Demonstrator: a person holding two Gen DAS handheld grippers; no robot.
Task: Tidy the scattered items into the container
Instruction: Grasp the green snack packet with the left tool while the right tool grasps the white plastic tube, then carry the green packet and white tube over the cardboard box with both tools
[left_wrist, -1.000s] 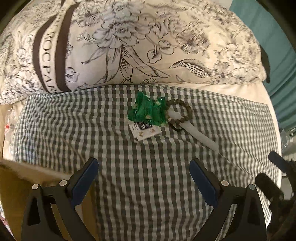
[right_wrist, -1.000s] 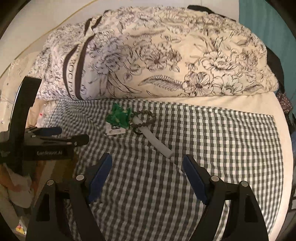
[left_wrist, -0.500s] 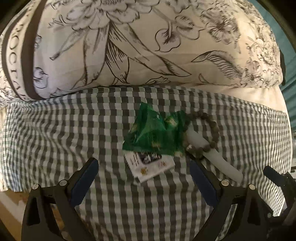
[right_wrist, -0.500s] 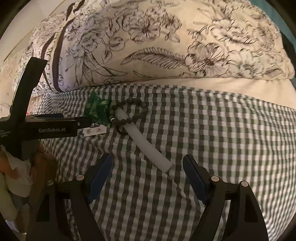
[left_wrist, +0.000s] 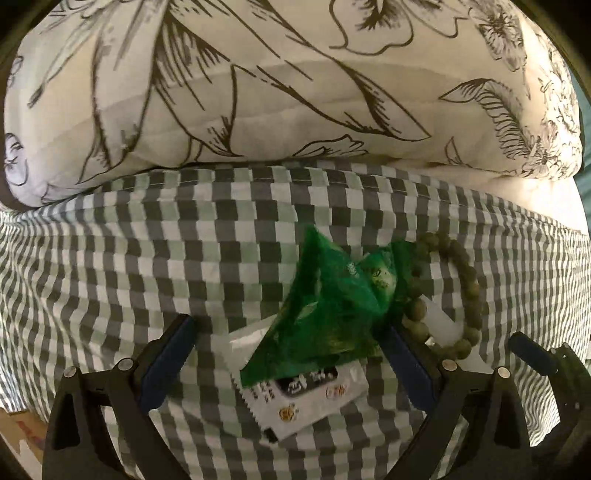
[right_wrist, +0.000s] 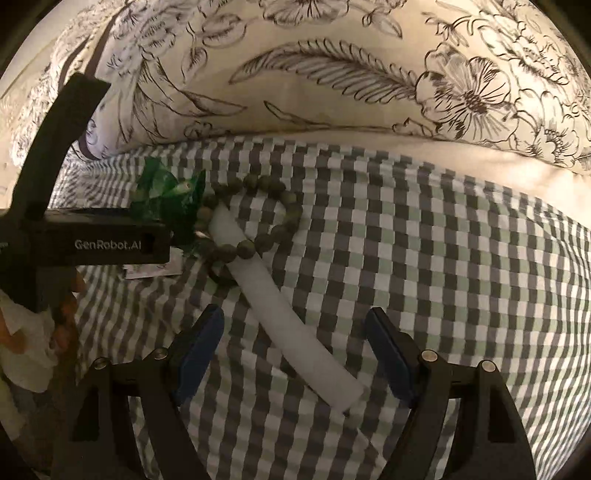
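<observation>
A crinkled green wrapper (left_wrist: 340, 302) lies on a white printed sachet (left_wrist: 306, 398) on the checked cloth. Both sit between the fingers of my left gripper (left_wrist: 288, 354), which stands open close above them. Right of them a ring of olive beads (left_wrist: 469, 295) loops over one end of a white tube (left_wrist: 443, 325). In the right wrist view the white tube (right_wrist: 291, 321) runs slantwise between the fingers of my right gripper (right_wrist: 293, 354), also open, pads clear of it. The beads (right_wrist: 280, 232) and green wrapper (right_wrist: 166, 192) lie beyond. No container shows clearly.
A big floral pillow (left_wrist: 295, 92) bulges along the far edge of the checked cloth (right_wrist: 443, 277). The left gripper's black body (right_wrist: 92, 240) crosses the right view's left side, with a hand (right_wrist: 66, 306) below it. A cardboard edge (left_wrist: 14, 424) shows at lower left.
Both grippers have come down and forward toward the items, which now look much larger. The wrapper and sachet now sit between the left fingers, the tube between the right ones. Jaws unchanged.
</observation>
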